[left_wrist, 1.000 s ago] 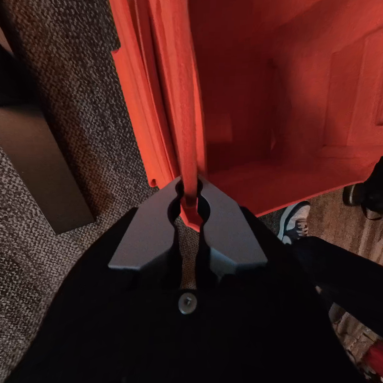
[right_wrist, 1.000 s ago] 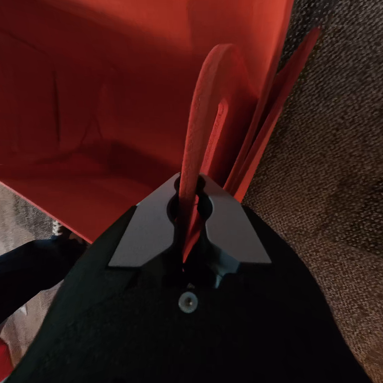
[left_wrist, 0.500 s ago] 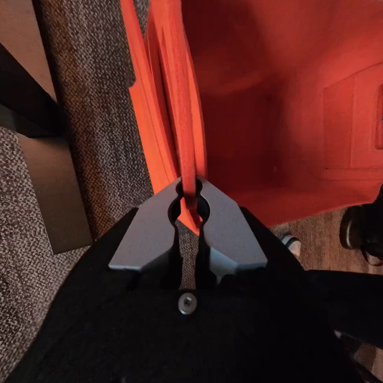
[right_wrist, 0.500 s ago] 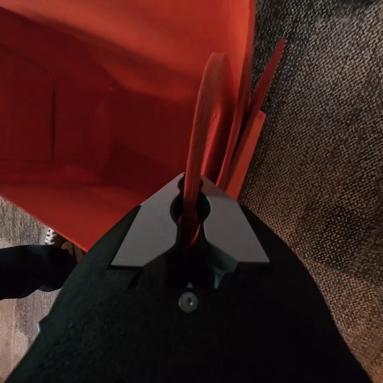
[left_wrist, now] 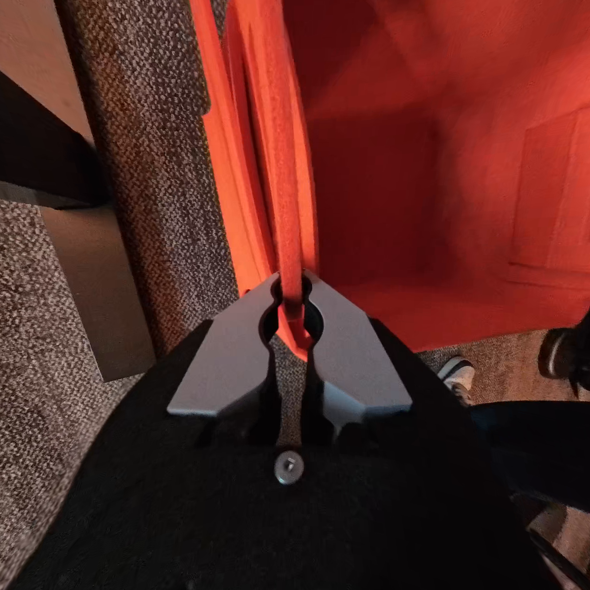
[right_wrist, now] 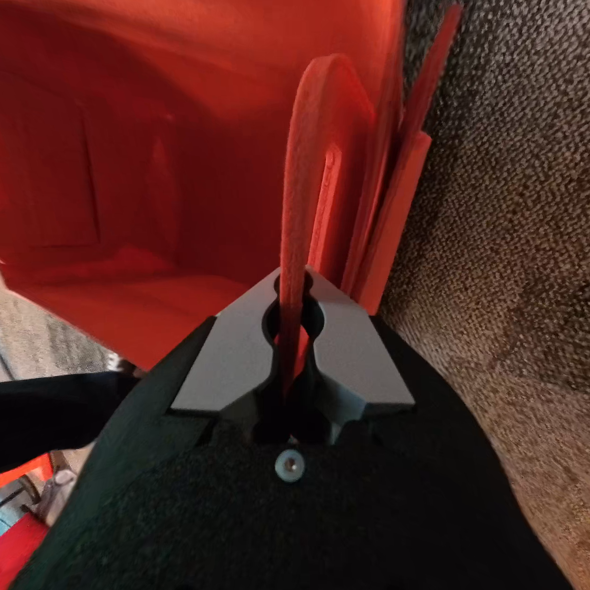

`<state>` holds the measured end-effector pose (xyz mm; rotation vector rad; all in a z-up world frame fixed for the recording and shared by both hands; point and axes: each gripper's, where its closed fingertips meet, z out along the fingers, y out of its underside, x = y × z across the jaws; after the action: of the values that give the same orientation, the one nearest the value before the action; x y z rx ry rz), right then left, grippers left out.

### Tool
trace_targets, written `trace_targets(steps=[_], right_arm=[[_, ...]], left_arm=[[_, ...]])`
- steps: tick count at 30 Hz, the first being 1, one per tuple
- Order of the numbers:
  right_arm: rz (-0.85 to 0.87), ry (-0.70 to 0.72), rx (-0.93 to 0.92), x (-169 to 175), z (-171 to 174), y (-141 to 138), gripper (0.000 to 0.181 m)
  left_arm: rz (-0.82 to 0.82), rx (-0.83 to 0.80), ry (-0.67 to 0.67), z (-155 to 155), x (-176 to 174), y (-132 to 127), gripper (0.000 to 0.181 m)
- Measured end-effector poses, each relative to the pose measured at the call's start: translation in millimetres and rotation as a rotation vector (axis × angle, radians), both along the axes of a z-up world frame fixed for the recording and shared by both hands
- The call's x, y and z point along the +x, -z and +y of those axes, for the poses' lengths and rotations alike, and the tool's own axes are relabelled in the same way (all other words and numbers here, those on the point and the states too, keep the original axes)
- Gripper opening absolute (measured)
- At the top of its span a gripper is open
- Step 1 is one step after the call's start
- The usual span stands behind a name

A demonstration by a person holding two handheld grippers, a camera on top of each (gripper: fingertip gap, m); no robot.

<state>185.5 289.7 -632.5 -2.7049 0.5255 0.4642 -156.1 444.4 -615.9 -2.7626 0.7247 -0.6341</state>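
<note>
The left tool [left_wrist: 292, 287] is closed on a flat orange-red felt handle strap [left_wrist: 282, 178] at the left end of a big orange-red felt bag [left_wrist: 447, 159]. The strap is pinched edge-on between the grey fingers [left_wrist: 230, 360] and its long axis runs straight away from the tool, along the bag's left wall. The right tool [right_wrist: 293, 281] is likewise clamped on a matching orange-red handle loop [right_wrist: 303, 166] at the bag's right end. That loop also points directly away, curving over at its far end. Each tool grips its own end, so the bag's open mouth hangs spread between them, the hollow interior lying right of the left tool and left of the right one.

The left wrist view alone shows a brown boxy block [left_wrist: 95, 287] on the speckled grey-brown carpet floor [left_wrist: 153, 159] to the left, and a person's pale shoe [left_wrist: 456, 375] low on the right. Only the right wrist view shows the handle's slot and curved top, several loose flat orange-red panels [right_wrist: 396, 223] just beside the bag's right wall, and a dark sleeve [right_wrist: 48, 412] at the near left.
</note>
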Motion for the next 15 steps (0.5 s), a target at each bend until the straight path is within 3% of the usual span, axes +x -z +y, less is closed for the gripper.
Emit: trace_targets(steps=[7,10,15], right_arm=[[-0.026,-0.017,-0.042,2,-3,-6,0.003],[-0.059,-0.076,-0.088,4,-10,8,0.003],[-0.089,-0.066,-0.06,9,-14,-11,0.003]], left_arm=[[0.001,-0.037,-0.051,-2,1,-1,0.007],[-0.021,-0.126,-0.01,-19,5,14,0.008],[0.001,-0.058,-0.01,-12,2,6,0.008]])
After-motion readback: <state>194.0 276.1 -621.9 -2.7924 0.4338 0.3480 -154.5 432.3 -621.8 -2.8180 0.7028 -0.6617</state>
